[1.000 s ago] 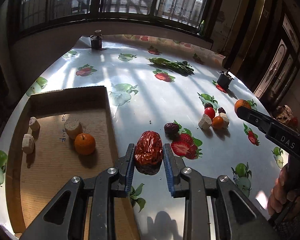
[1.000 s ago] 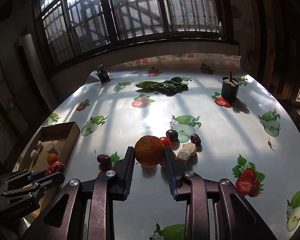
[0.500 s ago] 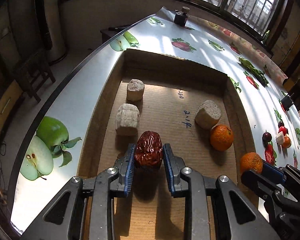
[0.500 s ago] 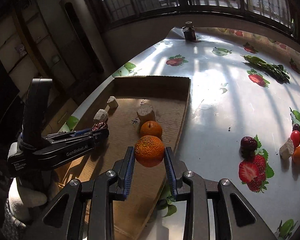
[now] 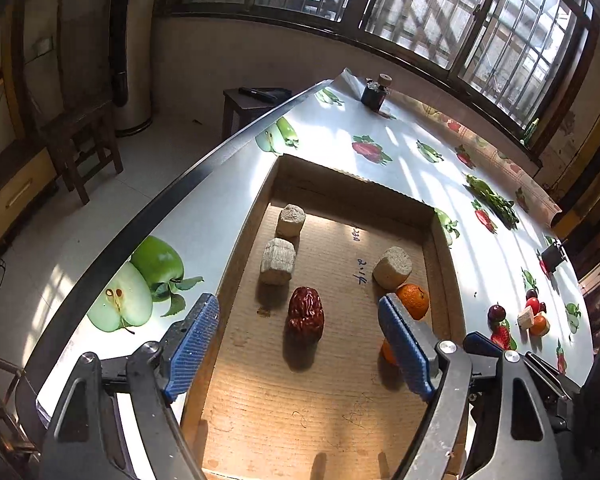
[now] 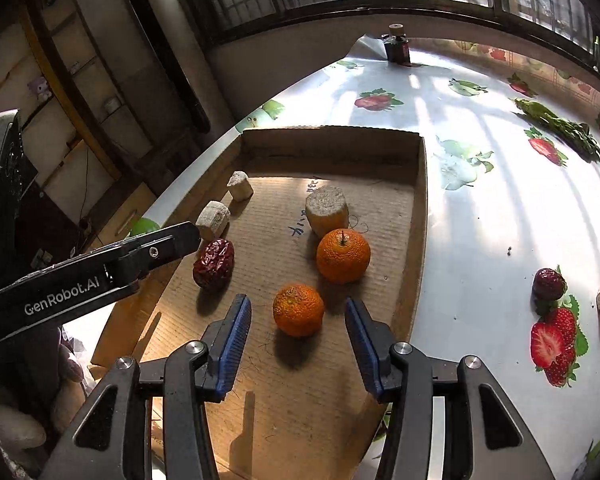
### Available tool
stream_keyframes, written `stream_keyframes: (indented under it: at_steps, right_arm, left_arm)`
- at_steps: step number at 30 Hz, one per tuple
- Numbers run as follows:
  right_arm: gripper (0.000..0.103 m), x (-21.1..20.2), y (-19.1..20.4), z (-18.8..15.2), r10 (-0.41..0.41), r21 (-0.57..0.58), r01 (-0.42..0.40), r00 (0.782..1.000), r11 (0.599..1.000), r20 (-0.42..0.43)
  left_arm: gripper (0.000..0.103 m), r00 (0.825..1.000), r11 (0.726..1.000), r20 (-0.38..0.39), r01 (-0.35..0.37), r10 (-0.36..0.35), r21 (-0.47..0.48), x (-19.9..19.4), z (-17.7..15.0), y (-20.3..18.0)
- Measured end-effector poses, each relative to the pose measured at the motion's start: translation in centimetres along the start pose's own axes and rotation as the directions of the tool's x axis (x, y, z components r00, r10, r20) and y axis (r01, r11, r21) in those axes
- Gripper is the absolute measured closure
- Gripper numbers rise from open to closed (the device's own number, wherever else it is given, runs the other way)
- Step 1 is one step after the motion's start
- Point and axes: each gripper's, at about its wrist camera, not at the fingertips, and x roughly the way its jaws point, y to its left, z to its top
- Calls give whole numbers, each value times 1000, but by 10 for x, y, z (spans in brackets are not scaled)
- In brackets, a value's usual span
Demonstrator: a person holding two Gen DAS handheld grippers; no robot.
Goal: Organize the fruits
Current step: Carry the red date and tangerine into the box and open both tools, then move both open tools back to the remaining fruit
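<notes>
A shallow cardboard tray (image 5: 440,240) (image 6: 418,208) lies on the fruit-print table. My left gripper (image 5: 300,344) is open above the tray, and a red date (image 5: 305,314) (image 6: 213,264) lies on the tray floor between its jaws. My right gripper (image 6: 298,336) is open, and an orange (image 6: 298,310) lies on the tray between its jaws. A second orange (image 6: 343,255) (image 5: 413,301) sits just beyond, beside a beige sugarcane chunk (image 6: 326,210). Two more beige chunks (image 5: 277,255) (image 5: 290,221) lie at the tray's left side.
A cluster of loose fruit (image 5: 528,316) lies on the table to the right, including a dark date (image 6: 549,284). Leafy greens (image 6: 560,128) and a small dark jar (image 6: 397,46) sit farther back. The table edge (image 5: 204,168) runs along the tray's left.
Both grippers carried their fruit over the tray and opened. The date and the orange now lie on the tray floor, and both grippers have pulled back slightly.
</notes>
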Motion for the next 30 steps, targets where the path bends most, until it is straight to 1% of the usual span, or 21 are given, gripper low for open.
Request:
stream_keyframes:
  at_steps: [1, 3, 5, 7, 11, 12, 14, 16, 21, 25, 30]
  right_arm:
    - [48, -13, -3, -3, -5, 5, 5, 999, 1000, 33]
    - [38, -39, -10, -10, -44, 31, 41, 994, 999, 99]
    - [35, -63, -21, -21, -91, 81, 78, 983, 994, 162]
    - [34, -84, -35, -33, -124, 135, 98, 971, 986, 207]
    - [33, -113, -56, -51, -194, 211, 141, 948, 967, 254]
    - [33, -119, -60, -54, -211, 226, 152, 941, 962, 264]
    - [32, -128, -69, -60, -233, 248, 165, 931, 955, 280]
    - [29, -133, -76, -64, -249, 267, 172, 926, 948, 285]
    - [29, -141, -87, -76, -241, 295, 155, 928, 943, 284]
    - [29, -146, -90, -83, -242, 295, 155, 926, 943, 290]
    - [29, -153, -95, -87, -244, 303, 150, 922, 941, 301]
  left_arm:
    - [22, 999, 1000, 33, 14, -13, -11, -11, -5, -2]
    - [22, 995, 1000, 97, 14, -13, -11, -33, -17, -12]
    - [22, 987, 999, 156, -35, 32, 20, -48, -32, -29]
    - [22, 980, 994, 190, -82, 66, 78, -57, -41, -51]
    - [22, 959, 977, 262, -152, 109, 151, -74, -52, -84]
    - [22, 957, 974, 271, -153, 104, 165, -77, -55, -90]
    - [22, 960, 972, 266, -139, 85, 191, -80, -60, -98]
    - [22, 965, 968, 250, -132, 77, 212, -79, -64, -105]
    - [22, 969, 956, 236, -136, 73, 260, -80, -77, -122]
    - [22, 967, 944, 240, -151, 81, 293, -81, -87, -136]
    - [22, 970, 937, 233, -145, 70, 319, -80, -92, -145]
